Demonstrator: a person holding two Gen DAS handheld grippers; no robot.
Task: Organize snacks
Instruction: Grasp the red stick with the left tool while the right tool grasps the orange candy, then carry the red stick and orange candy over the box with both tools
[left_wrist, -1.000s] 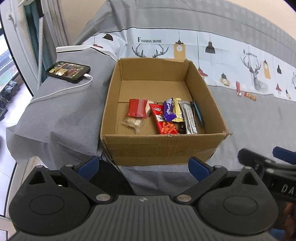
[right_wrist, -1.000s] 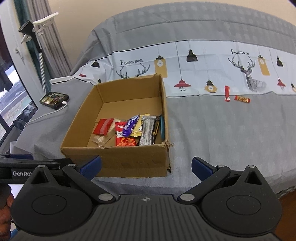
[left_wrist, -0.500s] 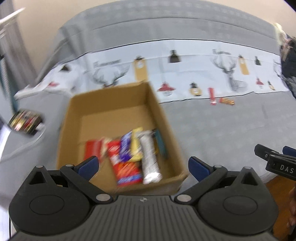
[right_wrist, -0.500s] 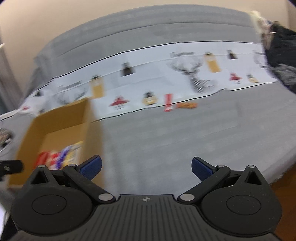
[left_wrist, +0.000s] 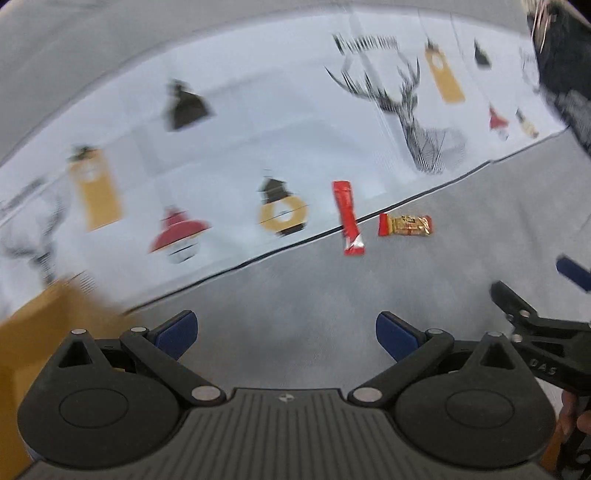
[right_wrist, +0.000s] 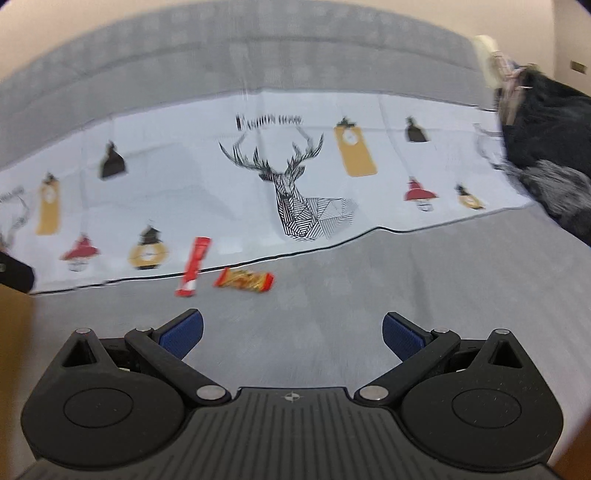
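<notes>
Lying on the grey bedcover (right_wrist: 369, 295), far ahead of both grippers: two loose snacks.

Item one: long red stick-shaped sachet (left_wrist: 348, 217), white at its near end, straddling the black border line of the white deer-print panel (right_wrist: 295, 177); long axis running near to far, slightly slanted.

Item two: short gold-and-red foil-wrapped bar (left_wrist: 405, 225), just right of the sachet, apart from it, long axis left to right.

Left gripper (left_wrist: 286, 330): jaws wide apart, empty; both snacks ahead and slightly right.

Right gripper (right_wrist: 291, 332): jaws wide apart, empty; snacks ahead and left. Neither hand looks clearly nearer.

Brown cardboard box (left_wrist: 40, 332): at the near left, blurred; contents not visible.
</notes>
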